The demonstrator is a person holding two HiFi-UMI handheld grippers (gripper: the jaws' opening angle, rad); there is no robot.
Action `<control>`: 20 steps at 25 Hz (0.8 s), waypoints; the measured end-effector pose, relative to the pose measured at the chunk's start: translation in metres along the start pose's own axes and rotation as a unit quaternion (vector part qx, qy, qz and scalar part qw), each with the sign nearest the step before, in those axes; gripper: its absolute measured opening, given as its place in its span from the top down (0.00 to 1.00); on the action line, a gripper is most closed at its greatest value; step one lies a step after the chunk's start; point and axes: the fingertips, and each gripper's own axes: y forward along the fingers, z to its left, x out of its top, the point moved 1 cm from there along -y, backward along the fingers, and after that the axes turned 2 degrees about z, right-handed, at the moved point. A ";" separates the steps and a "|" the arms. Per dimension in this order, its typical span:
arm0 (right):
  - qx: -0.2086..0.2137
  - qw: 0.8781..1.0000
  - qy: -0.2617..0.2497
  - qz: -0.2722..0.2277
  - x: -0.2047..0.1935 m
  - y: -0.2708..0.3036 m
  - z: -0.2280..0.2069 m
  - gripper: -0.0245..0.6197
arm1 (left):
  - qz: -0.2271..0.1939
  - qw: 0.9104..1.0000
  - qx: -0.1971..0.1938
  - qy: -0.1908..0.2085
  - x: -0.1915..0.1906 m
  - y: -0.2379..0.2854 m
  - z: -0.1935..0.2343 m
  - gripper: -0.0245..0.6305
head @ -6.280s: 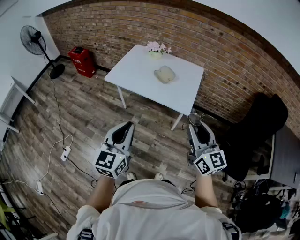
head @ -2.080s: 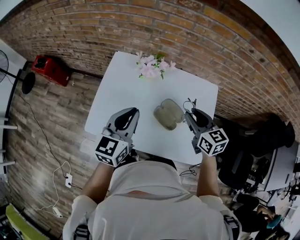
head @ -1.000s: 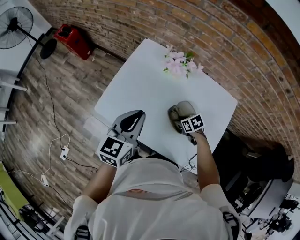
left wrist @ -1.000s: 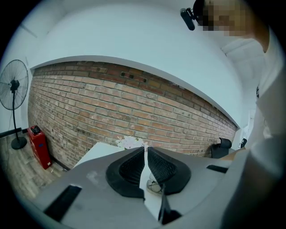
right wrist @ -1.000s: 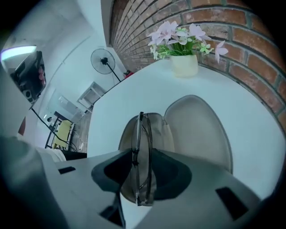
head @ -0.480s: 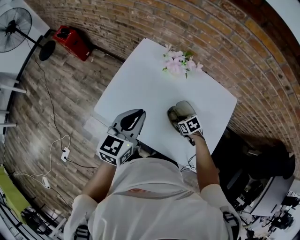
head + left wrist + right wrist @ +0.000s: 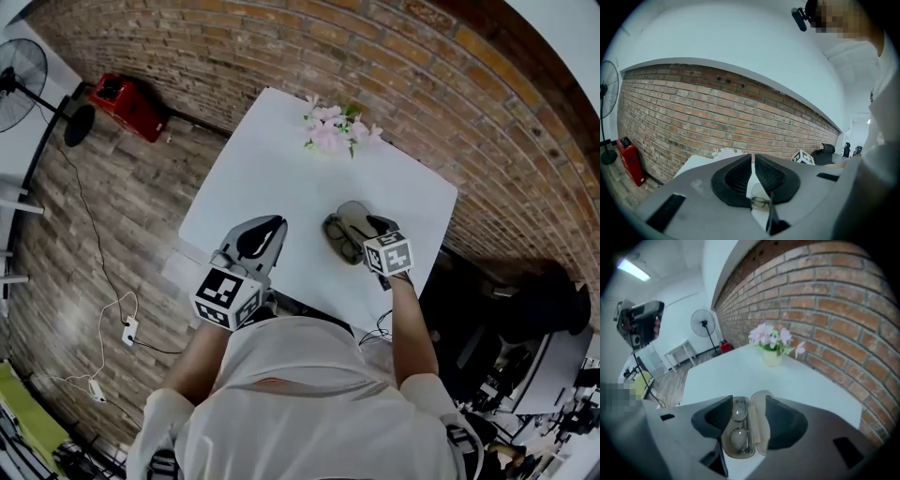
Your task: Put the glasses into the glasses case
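A white table [image 7: 272,173] stands against a brick wall [image 7: 281,56], and on it the open glasses case [image 7: 757,430] cradles the glasses [image 7: 738,436]. The right gripper [image 7: 749,401] hangs just above them, its jaws opening and framing the case without touching it. The left gripper [image 7: 753,157] sits apart at the table's near edge, closed on nothing.

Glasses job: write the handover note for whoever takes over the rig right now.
Left gripper: shut, empty, over the near edge of the white table.
Right gripper: jaws opening, gripping nothing, above the glasses case.
Glasses: lying in the open case, lid folded back beside them.
Done: the glasses appear to be in the case.
Left: lift the right gripper clear; probably close the lid if that is wanted.
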 end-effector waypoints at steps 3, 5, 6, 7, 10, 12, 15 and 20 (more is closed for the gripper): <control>-0.036 0.995 0.021 -0.094 0.037 -0.052 -0.008 0.59 | -0.013 1.000 -0.013 0.013 0.016 0.007 -0.002 0.91; -0.055 0.986 0.033 -0.155 0.059 -0.091 -0.010 0.63 | -0.021 0.999 -0.025 0.021 0.026 0.012 -0.006 0.91; -0.065 0.980 0.035 -0.183 0.069 -0.112 -0.011 0.64 | -0.024 0.999 -0.031 0.025 0.031 0.016 -0.009 0.91; -0.077 0.974 0.035 -0.212 0.079 -0.134 -0.013 0.66 | -0.029 0.998 -0.038 0.028 0.036 0.019 -0.012 0.91; -0.119 0.949 0.032 -0.291 0.104 -0.202 -0.017 0.73 | -0.043 0.996 -0.061 0.040 0.052 0.029 -0.024 0.91; -0.147 0.929 0.029 -0.338 0.113 -0.243 -0.014 0.80 | -0.056 0.994 -0.076 0.048 0.062 0.033 -0.033 0.91; -0.179 0.902 0.019 -0.391 0.118 -0.292 -0.003 0.86 | -0.074 0.991 -0.098 0.060 0.080 0.038 -0.046 0.91; -0.213 0.872 0.012 -0.441 0.111 -0.338 0.016 0.88 | -0.102 0.984 -0.115 0.087 0.105 0.044 -0.061 0.91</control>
